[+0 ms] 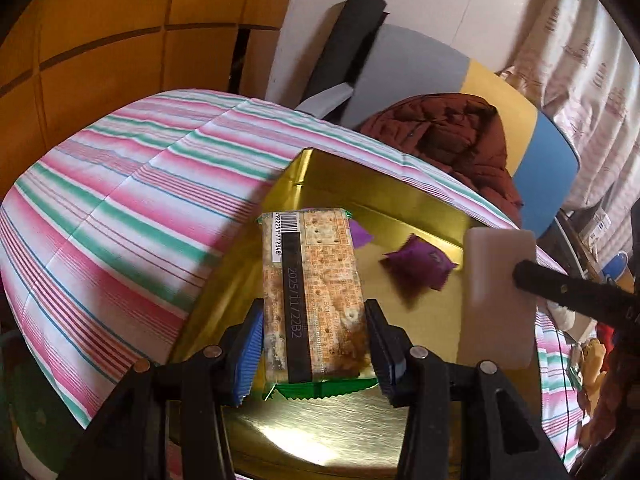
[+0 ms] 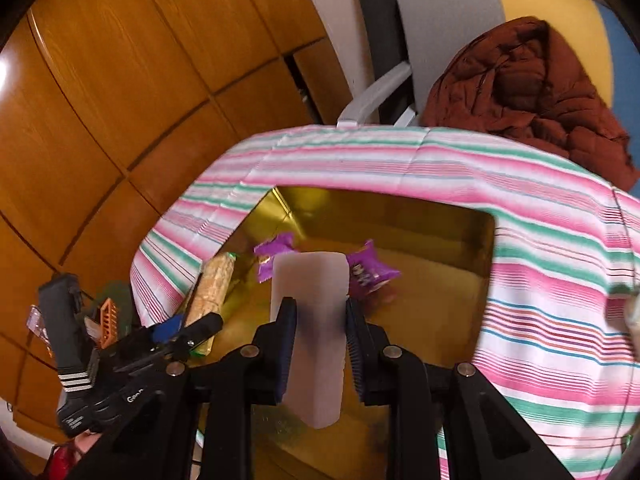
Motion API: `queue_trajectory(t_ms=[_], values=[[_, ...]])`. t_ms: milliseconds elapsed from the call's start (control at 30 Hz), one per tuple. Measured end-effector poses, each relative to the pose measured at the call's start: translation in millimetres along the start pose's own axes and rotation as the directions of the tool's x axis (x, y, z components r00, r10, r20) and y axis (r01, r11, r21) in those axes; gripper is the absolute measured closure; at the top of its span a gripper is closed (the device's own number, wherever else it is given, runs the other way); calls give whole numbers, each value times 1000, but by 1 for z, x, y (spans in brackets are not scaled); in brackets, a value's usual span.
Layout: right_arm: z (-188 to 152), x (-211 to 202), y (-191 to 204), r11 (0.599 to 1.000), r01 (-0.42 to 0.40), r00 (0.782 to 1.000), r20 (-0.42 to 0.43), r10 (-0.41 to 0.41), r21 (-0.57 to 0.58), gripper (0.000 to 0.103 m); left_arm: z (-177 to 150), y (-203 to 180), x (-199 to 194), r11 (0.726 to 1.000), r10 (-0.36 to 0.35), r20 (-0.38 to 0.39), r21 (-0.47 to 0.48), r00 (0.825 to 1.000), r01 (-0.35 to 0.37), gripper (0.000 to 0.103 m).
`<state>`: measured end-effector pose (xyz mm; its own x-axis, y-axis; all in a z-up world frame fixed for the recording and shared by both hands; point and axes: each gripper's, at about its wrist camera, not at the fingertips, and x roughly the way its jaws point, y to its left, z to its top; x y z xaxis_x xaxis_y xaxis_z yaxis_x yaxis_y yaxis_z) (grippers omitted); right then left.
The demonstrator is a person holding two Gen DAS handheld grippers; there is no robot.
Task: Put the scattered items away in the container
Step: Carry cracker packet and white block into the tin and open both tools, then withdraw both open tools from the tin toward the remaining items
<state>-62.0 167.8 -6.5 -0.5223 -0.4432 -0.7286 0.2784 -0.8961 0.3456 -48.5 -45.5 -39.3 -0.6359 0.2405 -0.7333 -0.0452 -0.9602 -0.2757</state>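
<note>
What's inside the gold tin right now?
Two purple packets lie on the gold tin's floor. The cracker pack and the pale block, both gripped, hang over it and hide the floor beneath.

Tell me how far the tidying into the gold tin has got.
Done: two purple packets already lie inside the gold tin. In hand: the left gripper holds a cracker pack over the tin, and the right gripper holds a pale block above it; neither is released. Left: let both go. No other loose items show on the striped cloth, though the views are partial.
</note>
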Motion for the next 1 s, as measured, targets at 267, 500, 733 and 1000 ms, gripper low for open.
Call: queue_trajectory(t_ms=[267, 500, 733, 1000], values=[[-1, 38, 9, 1000, -8, 997, -77, 9, 7, 75, 1, 3, 9, 1000, 3, -24, -21, 1000, -4, 54], [-1, 34, 15, 999, 32, 999, -18, -32, 6, 33, -1, 8, -6, 998, -11, -8, -64, 1000, 10, 52], [-5, 13, 24, 999, 43, 998, 36, -42, -23, 33, 3, 13, -30, 993, -25, 72, -114, 997, 34, 50], [-14, -12, 33, 993, 84, 993, 92, -77, -79, 33, 8, 9, -43, 993, -19, 106, -116, 994, 31, 50]])
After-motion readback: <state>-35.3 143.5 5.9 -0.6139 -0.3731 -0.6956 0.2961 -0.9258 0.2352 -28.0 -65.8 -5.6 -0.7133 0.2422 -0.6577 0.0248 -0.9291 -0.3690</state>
